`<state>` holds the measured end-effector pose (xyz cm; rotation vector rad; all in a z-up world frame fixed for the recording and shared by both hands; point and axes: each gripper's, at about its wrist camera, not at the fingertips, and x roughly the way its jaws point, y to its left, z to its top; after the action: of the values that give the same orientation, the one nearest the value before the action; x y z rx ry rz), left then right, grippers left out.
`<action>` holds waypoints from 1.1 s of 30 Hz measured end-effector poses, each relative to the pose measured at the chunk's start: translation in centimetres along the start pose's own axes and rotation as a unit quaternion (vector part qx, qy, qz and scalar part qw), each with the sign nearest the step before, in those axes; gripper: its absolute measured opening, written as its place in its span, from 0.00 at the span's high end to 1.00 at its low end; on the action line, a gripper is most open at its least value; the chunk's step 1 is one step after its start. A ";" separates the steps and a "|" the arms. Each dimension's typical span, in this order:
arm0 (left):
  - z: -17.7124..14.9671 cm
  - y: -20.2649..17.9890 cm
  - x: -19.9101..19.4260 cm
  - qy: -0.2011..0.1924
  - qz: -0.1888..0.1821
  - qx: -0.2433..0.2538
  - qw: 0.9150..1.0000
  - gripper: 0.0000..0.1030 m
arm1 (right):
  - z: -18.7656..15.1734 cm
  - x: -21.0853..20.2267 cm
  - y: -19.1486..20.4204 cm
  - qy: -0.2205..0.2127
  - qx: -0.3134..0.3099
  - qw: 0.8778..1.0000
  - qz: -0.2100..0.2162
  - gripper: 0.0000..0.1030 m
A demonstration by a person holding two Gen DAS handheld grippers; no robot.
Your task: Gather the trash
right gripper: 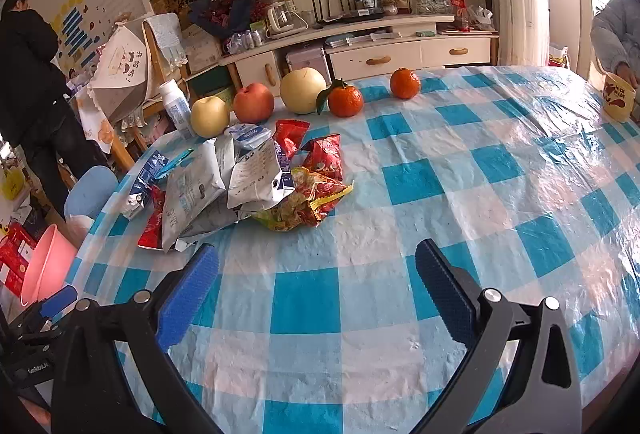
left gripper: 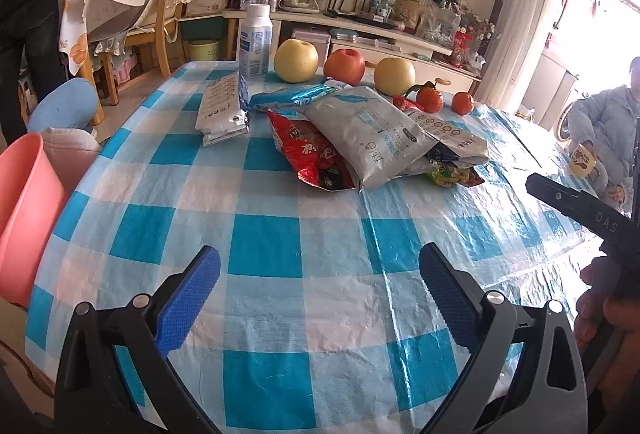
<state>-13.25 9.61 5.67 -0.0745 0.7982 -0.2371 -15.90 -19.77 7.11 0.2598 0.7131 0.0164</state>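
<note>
- We hold the left gripper (left gripper: 320, 298) and right gripper (right gripper: 316, 298) with jaws released over the counter (right gripper: 440, 193).
- Far left, a pink bin (left gripper: 24, 218) sits beside the counter; we cannot see its contents.
- Wrappers (right gripper: 240, 185) lie heaped on the counter.

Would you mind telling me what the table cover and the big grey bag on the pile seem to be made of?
Table cover: likely thin plastic sheet, glossy, with creases and window glare. Grey bag: apparently plastic or foil film, matte-silvery, crinkled and printed.
</note>
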 end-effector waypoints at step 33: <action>1.7 -2.5 3.2 0.025 -0.013 0.030 0.999 0.05 | 3.2 5.0 0.0 0.014 -0.005 0.999 0.031 0.04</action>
<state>-10.29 6.40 5.02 -0.0220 0.8386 -0.2894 -10.04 -20.00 6.27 0.2722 0.7322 0.0821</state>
